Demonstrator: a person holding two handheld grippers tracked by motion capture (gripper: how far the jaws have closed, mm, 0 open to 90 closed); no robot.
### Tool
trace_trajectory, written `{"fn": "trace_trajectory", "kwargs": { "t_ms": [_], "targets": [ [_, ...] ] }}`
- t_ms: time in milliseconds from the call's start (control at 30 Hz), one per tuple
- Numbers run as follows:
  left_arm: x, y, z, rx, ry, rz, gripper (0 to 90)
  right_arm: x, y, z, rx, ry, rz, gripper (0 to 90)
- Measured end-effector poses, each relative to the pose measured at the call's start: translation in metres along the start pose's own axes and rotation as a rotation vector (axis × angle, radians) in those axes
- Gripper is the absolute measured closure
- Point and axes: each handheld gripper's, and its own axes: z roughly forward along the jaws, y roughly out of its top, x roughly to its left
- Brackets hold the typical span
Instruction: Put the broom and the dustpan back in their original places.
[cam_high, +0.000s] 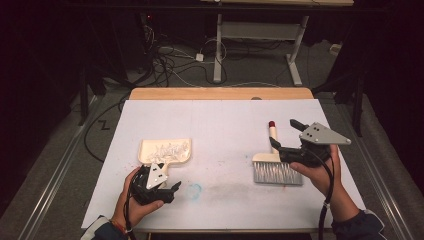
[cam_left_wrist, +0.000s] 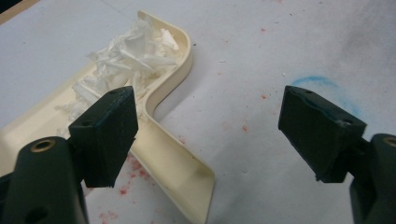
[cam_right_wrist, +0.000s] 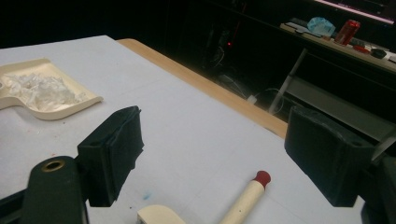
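A cream dustpan (cam_left_wrist: 173, 154) heaped with white paper shreds (cam_left_wrist: 128, 56) lies flat just ahead of my left jaws, its handle reaching under the left one. A cream brush (cam_high: 274, 161) with grey bristles and a red-tipped handle lies flat beneath my right jaws.

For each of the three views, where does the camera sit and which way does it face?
High view: above the table, facing forward and down; both hands and forearms show.
Left gripper view: on the left tongs, facing the dustpan; open jaws show.
Right gripper view: on the right tongs, above the brush handle.
All share the dustpan.
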Motion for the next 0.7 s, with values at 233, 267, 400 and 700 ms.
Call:
{"fn": "trace_trajectory", "kwargs": {
  "t_ms": [233,267,400,700],
  "targets": [
    [0.000,0.000,0.000,0.000,-0.001,0.000,19.4,0.003,-0.002,-0.008,0.003,0.005,-0.019,19.6],
    [0.000,0.000,0.000,0.001,-0.003,0.002,19.4,0.003,-0.003,-0.009,0.004,0.003,-0.023,19.6],
    [0.000,0.000,0.000,0.001,-0.003,0.003,19.4,0.004,-0.006,-0.013,0.006,0.003,-0.027,19.6],
    [-0.001,0.001,0.001,0.004,-0.003,0.006,19.4,0.004,-0.012,-0.025,0.013,0.002,-0.039,19.6]
  ]
}}
